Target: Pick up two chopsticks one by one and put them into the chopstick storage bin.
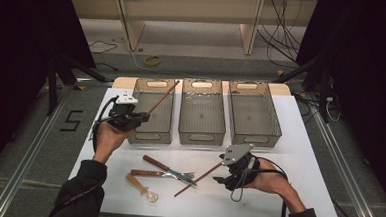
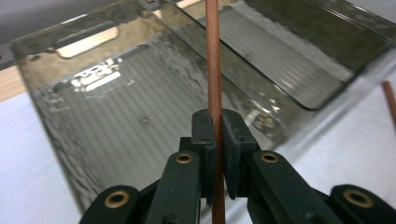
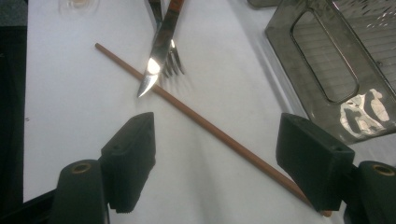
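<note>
L gripper point(image 1: 141, 117) pinches a chopstick point(image 1: 162, 98), slanting over the left bin point(image 1: 151, 135). White table point(image 1: 298, 159) w/ three grey bins at back, dark floor & cables beyond. Right of that bin: knife point(image 1: 164, 168), fork point(image 1: 161, 175), 2nd chopstick point(image 1: 197, 179) betw. R gripper's point(image 1: 220, 172) spread jaws.
</note>
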Available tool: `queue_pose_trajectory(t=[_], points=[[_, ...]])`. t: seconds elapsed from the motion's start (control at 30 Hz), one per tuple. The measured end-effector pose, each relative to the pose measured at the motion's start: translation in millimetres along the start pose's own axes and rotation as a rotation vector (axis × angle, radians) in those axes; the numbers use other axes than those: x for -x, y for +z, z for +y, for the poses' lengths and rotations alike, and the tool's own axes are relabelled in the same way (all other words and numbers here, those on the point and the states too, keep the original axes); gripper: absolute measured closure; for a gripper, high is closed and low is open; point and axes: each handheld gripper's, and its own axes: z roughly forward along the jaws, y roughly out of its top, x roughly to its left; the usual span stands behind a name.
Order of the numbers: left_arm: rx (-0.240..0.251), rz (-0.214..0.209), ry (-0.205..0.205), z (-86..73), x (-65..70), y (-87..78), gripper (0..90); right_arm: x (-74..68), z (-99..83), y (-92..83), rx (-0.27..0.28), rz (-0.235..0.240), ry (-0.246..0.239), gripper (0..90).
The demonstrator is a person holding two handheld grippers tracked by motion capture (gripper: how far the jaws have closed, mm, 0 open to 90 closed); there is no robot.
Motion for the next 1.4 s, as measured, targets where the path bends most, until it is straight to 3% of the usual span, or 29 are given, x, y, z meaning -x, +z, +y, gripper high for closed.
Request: queue_pose_trajectory(t=[0.37,0.73,1.07,1.2,1.27,1.3,1.4], points=[[-0.040,0.038,-0.017,8.9,-13.2,20.2,84.0,-2.1,-0.1,-0.3,0.005,0.003,0.004,28.7],[-0.070,0.071,-0.080,8.8,-32.7,41.7,83.8,-0.4,-1.2,-1.2,0.002,0.005,0.000,28.8],[-0.083,0.080,-0.123,4.2,-40.2,53.3,82.7,-0.8,-1.2,-1.1,0.000,0.018,-0.006,28.7],[-0.064,0.068,-0.146,5.1,-39.4,50.6,67.5,0.0,-1.4,-1.6,0.003,0.020,0.004,28.8],[-0.055,0.060,-0.141,6.8,-37.2,47.0,56.4,1.2,-1.8,-1.9,0.005,0.026,0.004,28.7],[-0.051,0.056,-0.143,7.7,-35.7,44.6,56.4,1.2,-1.8,-1.9,0.005,0.026,0.004,28.7],[-0.024,0.038,-0.132,8.2,-29.7,35.8,45.3,2.3,-2.0,-2.0,0.003,0.026,0.003,28.7]])
